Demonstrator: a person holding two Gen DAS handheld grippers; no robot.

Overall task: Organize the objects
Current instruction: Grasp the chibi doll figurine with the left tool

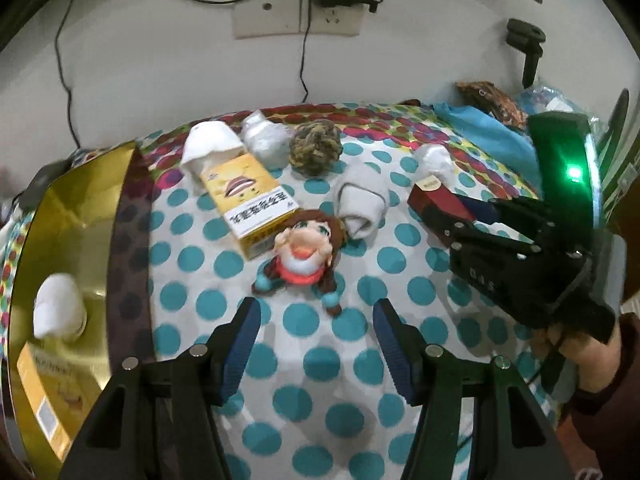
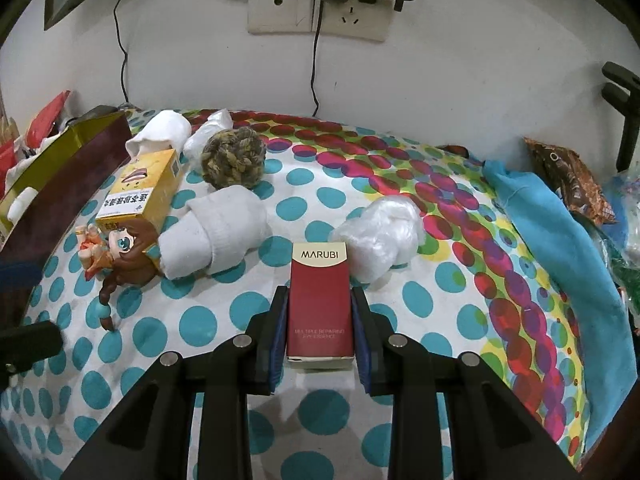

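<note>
Red box [image 1: 436,204] half hidden behind right gripper [image 1: 460,236]; gold tray [image 1: 80,208] cut by edge.

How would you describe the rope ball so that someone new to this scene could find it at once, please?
Start at the wall sockets and drop to the dotted cloth below them. Near its far edge, right of the yellow box, sits the rope ball. It alone is a knotted, olive-and-tan braid; its neighbours are white bundles.
</note>
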